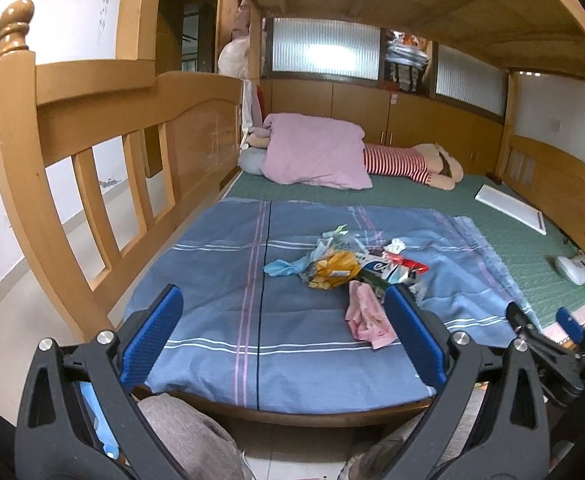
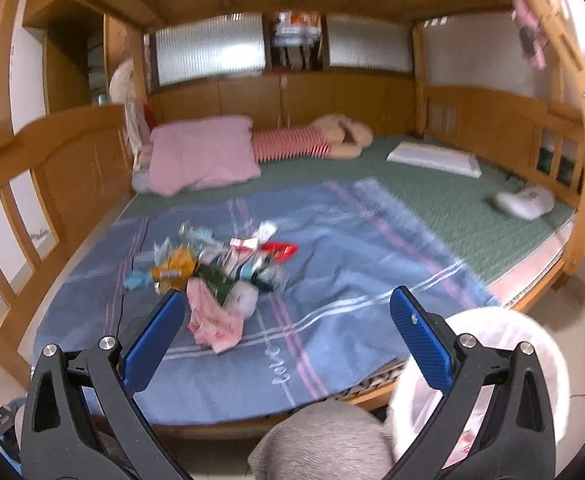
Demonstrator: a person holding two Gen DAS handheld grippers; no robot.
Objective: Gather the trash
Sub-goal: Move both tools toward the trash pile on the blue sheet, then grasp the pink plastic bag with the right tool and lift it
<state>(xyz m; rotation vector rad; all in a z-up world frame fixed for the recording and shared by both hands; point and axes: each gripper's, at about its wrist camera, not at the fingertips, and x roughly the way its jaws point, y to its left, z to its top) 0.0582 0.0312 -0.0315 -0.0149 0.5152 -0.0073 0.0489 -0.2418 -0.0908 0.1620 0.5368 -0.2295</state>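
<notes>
L gripper jaws apart, empty | R gripper jaws apart, empty | trash pile on blue sheet, pink wrapper nearest

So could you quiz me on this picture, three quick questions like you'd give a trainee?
1. True or false: both claws are shut on pieces of trash.
2. What does the trash pile lie on? A) the green mat B) the blue sheet C) the floor
3. Fill in: the piece of the pile nearest the cameras is a ____ wrapper.

Key:
1. False. The left claw and the right claw are both open and hold nothing.
2. B, the blue sheet, which partly covers the green mat.
3. Pink: the pink wrapper lies at the pile's near edge.
</notes>
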